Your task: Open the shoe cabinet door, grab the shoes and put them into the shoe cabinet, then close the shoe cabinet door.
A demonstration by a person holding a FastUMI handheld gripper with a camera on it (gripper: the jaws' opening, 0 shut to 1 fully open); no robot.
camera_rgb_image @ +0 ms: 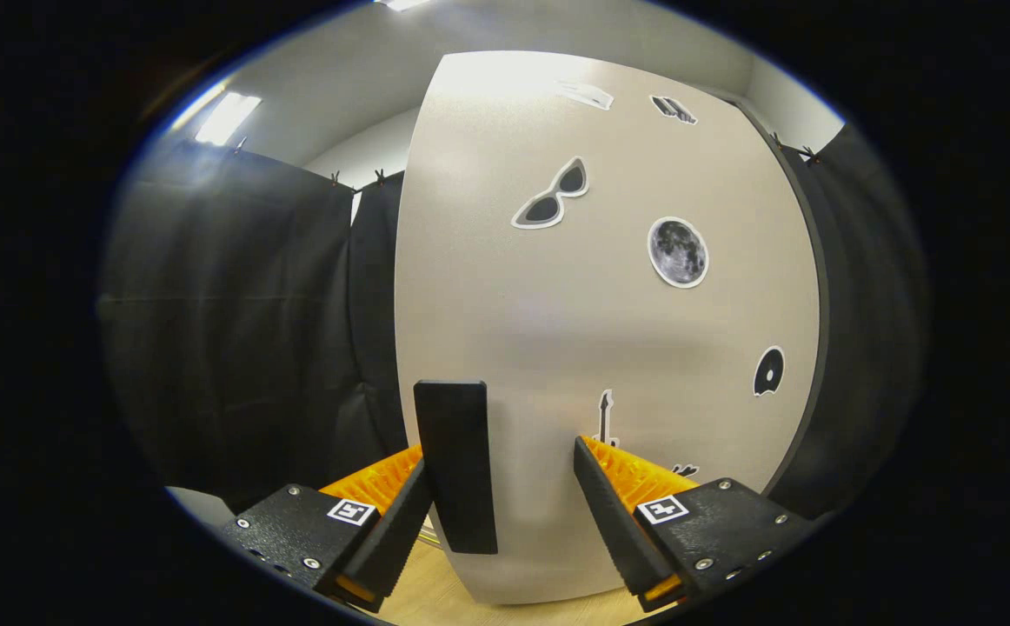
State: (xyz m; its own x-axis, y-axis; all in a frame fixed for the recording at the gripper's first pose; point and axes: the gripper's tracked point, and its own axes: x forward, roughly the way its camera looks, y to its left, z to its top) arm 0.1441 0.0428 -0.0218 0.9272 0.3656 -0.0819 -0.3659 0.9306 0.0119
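Jaws spread apart, gripping nothing; gripper facing the shoe cabinet door at close range. Left finger touching or just beside the dark handle, which stands between the fingers, nearer the left one; right finger apart from it, over bare door panel. Handle: an upright slab near the door's left edge, long axis vertical, likely rigid and smooth; best taken across its narrow width, both fingers closing from the sides. Door: a tall, stiff, pale panel, long axis vertical, face toward the gripper, probably light on its hinges. Stickers on the panel beyond the fingers: sunglasses, moon. Wooden floor below.
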